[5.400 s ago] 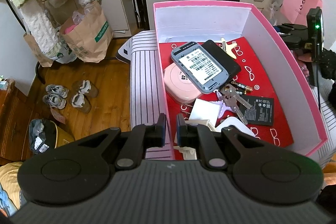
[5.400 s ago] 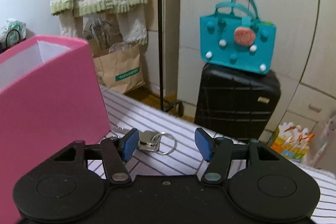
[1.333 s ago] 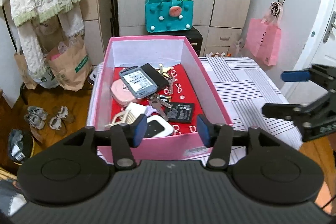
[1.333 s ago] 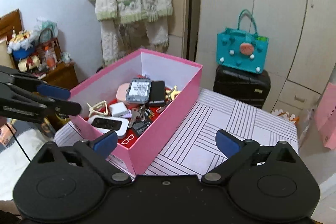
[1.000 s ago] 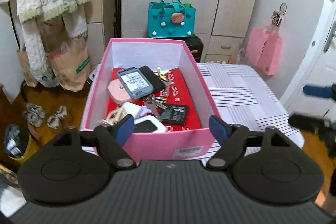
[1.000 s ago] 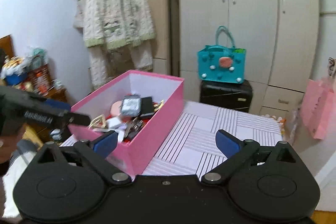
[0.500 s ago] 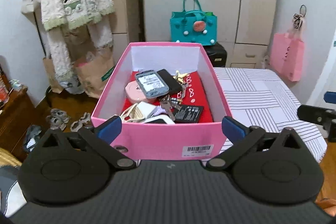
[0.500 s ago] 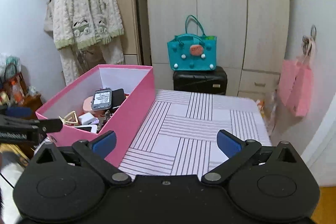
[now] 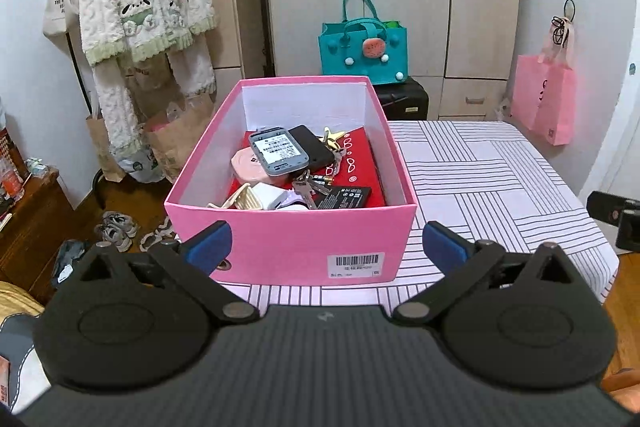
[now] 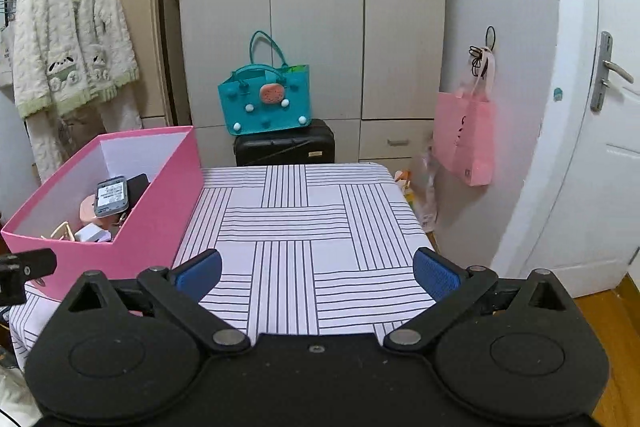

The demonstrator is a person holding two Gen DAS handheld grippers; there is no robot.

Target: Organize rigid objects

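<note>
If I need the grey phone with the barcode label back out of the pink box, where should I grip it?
Probably from above, across the long edges of the grey phone: it lies flat and topmost on the pile in the pink box, edges exposed. The left gripper is open and nearest.

Box on the table's left side

The box (image 9: pixel 291 251) sat on the table (image 9: pixel 480 179); inside, a phone (image 9: pixel 278 151) lay atop other items, keys (image 9: pixel 306 187) nearer front, possibly touching a battery (image 9: pixel 346 197).

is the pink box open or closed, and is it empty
Open and not empty. The pink box has no lid on it, and a phone, keys and other small items lie inside.
</note>
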